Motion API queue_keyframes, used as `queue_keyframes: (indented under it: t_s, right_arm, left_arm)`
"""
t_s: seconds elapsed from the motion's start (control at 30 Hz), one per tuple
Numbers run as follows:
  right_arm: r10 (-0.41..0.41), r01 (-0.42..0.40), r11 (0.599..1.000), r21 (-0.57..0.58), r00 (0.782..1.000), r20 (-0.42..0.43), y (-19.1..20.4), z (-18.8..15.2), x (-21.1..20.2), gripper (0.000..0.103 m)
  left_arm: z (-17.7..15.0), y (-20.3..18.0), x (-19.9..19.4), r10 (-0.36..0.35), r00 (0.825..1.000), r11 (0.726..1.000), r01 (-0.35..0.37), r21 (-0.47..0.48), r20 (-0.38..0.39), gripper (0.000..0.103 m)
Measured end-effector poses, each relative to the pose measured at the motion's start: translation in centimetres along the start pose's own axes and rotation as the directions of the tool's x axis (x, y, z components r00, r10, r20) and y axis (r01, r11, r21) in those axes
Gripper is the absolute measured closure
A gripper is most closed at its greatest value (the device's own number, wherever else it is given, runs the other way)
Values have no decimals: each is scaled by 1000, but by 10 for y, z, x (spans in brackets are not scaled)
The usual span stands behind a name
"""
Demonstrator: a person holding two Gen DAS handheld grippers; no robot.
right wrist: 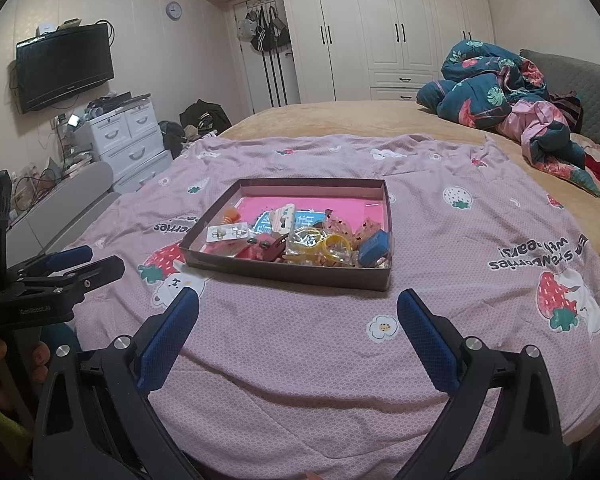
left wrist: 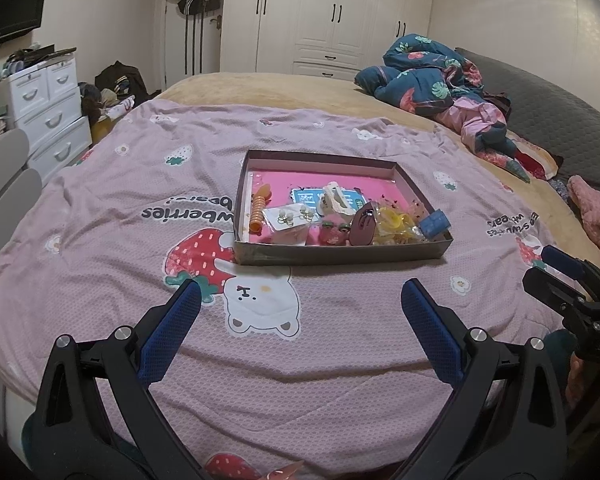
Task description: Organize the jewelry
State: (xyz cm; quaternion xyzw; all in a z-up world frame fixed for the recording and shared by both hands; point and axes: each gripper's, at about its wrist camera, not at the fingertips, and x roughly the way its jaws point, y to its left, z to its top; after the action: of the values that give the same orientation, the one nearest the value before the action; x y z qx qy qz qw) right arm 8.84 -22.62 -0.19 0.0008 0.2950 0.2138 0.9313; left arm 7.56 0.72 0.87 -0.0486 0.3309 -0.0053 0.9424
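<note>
A shallow brown box with a pink floor [left wrist: 340,254] [right wrist: 288,276] lies on the pink strawberry-print bedspread. It holds an orange coil hair tie [left wrist: 258,210], a card of flower earrings [left wrist: 294,216] [right wrist: 228,233], a cream hair claw [left wrist: 334,200] [right wrist: 282,216], a dark red clip [left wrist: 363,228], yellow rings in clear bags [left wrist: 394,226] [right wrist: 334,246] and a small blue box [left wrist: 435,223] [right wrist: 374,252]. My left gripper [left wrist: 300,292] is open and empty, short of the box's near wall. My right gripper [right wrist: 298,300] is open and empty, also short of the box.
A blue floral quilt [left wrist: 424,74] [right wrist: 496,84] is bunched at the far right of the bed. White drawers [left wrist: 48,108] [right wrist: 128,136] stand left of the bed, wardrobes behind. A pink fluffy item [left wrist: 596,212] lies at the right edge.
</note>
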Motion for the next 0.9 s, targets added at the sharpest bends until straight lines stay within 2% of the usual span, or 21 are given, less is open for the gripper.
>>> queue_keyframes:
  t_s: [0.9]
  right_arm:
    - [-1,1,1000,1,1000,-1,-6,3,1,4]
  left_arm:
    - [-4,0,4,-21,999,1000,21,-10,-25,9]
